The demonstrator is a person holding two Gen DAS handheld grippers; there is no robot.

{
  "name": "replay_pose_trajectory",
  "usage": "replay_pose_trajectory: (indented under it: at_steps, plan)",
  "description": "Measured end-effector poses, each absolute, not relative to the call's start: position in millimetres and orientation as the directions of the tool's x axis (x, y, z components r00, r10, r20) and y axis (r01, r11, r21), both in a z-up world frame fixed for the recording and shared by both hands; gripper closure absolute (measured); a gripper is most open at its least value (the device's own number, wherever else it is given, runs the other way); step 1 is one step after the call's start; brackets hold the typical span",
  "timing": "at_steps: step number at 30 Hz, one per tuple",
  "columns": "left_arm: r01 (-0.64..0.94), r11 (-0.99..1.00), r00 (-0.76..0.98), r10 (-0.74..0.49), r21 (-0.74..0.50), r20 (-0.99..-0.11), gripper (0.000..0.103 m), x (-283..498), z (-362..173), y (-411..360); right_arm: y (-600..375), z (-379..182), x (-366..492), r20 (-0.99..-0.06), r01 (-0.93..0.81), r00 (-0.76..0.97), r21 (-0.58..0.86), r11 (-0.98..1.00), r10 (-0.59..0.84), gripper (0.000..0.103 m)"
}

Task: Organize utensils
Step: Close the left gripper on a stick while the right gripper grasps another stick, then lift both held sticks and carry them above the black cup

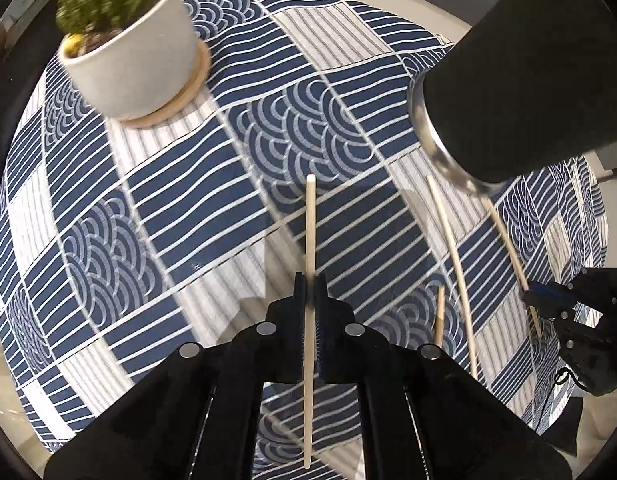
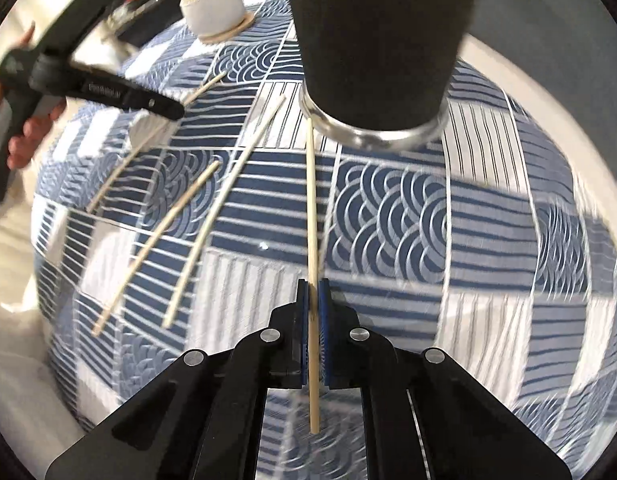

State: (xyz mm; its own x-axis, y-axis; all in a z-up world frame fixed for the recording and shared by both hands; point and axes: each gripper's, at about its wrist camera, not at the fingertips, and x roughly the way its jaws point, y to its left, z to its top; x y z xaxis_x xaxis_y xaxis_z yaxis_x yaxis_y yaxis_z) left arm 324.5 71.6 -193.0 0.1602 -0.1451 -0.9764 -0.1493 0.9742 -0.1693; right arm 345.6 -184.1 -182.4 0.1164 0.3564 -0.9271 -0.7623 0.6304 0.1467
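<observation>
My left gripper is shut on a pale wooden chopstick and holds it above the tablecloth; it also shows in the right wrist view. My right gripper is shut on another chopstick whose far tip reaches the steel base of a tall black cup. In the left wrist view the right gripper holds that chopstick near the cup. Two loose chopsticks lie on the cloth.
A blue and white patterned tablecloth covers the round table. A white pot with a green succulent stands on a wooden saucer at the far side. A person's hand grips the left tool's handle.
</observation>
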Motion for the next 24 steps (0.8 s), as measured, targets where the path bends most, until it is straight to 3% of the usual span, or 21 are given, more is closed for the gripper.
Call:
replay_pose_trajectory:
  at_steps: [9, 16, 24]
  plan:
    - [-0.075, 0.971, 0.201, -0.206, -0.225, -0.958, 0.099, 282.2, -166.7, 100.5, -226.2, -140.1, 295.4, -0.825, -0.564, 0.205, 0.341, 0.752, 0.527, 0.098]
    - [0.05, 0.97, 0.257, -0.243, -0.238, -0.935, 0.098, 282.2, -133.7, 100.8, -228.0, -106.4, 264.0, -0.642, -0.416, 0.344, 0.55, 0.724, 0.685, 0.098]
    - [0.177, 0.958, 0.285, -0.269, -0.226, -0.92, 0.098, 302.7, -112.6, 76.8, -213.0, -57.6, 232.9, -0.544, -0.385, 0.516, 0.543, 0.746, 0.662, 0.098]
